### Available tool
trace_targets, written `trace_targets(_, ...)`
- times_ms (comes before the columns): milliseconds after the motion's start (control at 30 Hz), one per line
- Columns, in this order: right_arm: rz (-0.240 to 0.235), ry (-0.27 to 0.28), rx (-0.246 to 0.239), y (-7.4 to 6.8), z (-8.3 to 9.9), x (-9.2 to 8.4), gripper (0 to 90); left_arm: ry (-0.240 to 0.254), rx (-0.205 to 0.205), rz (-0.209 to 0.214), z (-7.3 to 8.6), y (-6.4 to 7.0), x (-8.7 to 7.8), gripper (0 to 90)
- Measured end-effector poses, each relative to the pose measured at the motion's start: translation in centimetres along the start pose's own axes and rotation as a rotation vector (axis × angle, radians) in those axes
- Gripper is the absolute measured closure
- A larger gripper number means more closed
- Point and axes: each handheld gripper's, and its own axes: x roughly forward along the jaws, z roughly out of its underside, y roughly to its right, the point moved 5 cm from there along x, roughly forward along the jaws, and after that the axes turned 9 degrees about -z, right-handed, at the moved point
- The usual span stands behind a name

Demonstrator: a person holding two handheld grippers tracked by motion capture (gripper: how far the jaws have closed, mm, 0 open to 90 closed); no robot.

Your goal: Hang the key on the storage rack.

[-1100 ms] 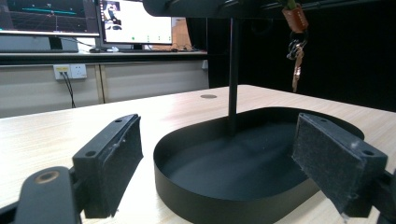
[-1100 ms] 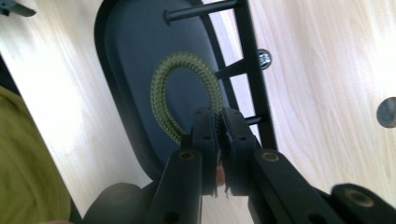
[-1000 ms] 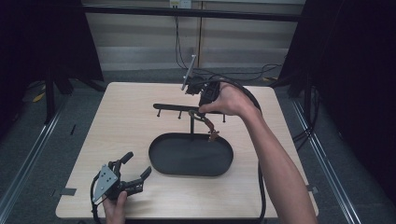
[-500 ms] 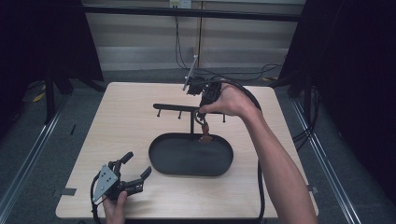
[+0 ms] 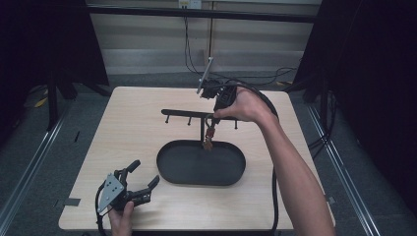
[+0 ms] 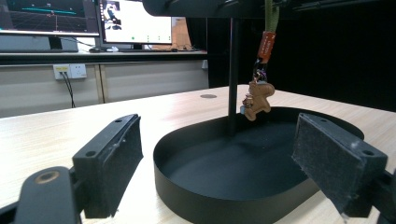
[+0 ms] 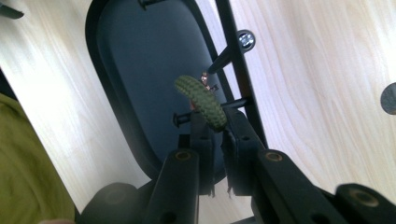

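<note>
A: What was the right gripper [image 7: 215, 140] doing?
B: Its 2 jaws were clenched on the green cord loop [image 7: 201, 100] of the keychain [image 5: 209, 136], which hung beside the rack [image 5: 196, 115] post over the black tray [image 5: 169, 169].
A: And the left gripper [image 5: 140, 183]?
B: Released, jaws wide, resting near the tray's front-left rim.

Above the right gripper's [image 7: 215, 135] black jaws loops a green braided cord [image 7: 201, 101]; beyond, a brown bear charm [image 6: 257, 100], black tray [image 5: 172, 172], pale wood table [image 5: 133, 128].
</note>
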Motion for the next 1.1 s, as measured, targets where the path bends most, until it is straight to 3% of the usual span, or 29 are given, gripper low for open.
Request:
trace_targets(300,-0.003,-0.005,0.009,0.1,0.4,0.0,82.6,0.000,-0.001,0.001,0.0,0.0,0.0,15.6)
trace_targets(667,-0.011,0.029,0.019,0.0,0.8,-0.4,82.8,0.001,-0.006,0.001,0.0,0.0,0.0,15.6)
trace_targets(800,-0.037,0.084,0.047,-0.1,1.2,-0.6,81.7,0.004,-0.003,-0.001,0.0,0.0,0.0,15.6)
trace_targets(1100,-0.077,0.147,0.053,-0.6,3.1,-0.2,78.5,-0.005,0.009,0.001,0.0,-0.1,0.0,15.6)
